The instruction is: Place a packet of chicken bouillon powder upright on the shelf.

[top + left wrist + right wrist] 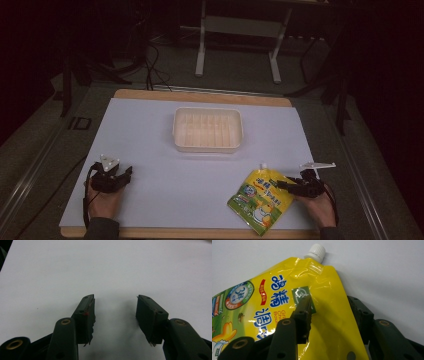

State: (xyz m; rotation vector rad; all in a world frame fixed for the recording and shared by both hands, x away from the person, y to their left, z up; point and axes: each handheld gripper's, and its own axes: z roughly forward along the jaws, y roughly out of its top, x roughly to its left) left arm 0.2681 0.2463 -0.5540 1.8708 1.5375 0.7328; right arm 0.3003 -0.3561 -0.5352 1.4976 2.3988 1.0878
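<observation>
A yellow spouted pouch [260,200] with a white screw cap [316,251] lies flat near the front right of the white sheet [165,165]. My right gripper [281,185] is open over its right side. In the right gripper view the pouch [274,297] runs under the gripper [328,298]: one jaw rests over the printed face, the other stands at the pouch's outer edge. My left gripper [127,172] sits at the front left, open, and in its own view the gripper [115,297] has bare white sheet between its jaws.
A white ribbed plastic tray [208,110] stands empty at the middle back of the sheet. A wooden board edge [200,96] borders the sheet at the back. Beyond it are a white stand [200,55] and cables on a dark floor.
</observation>
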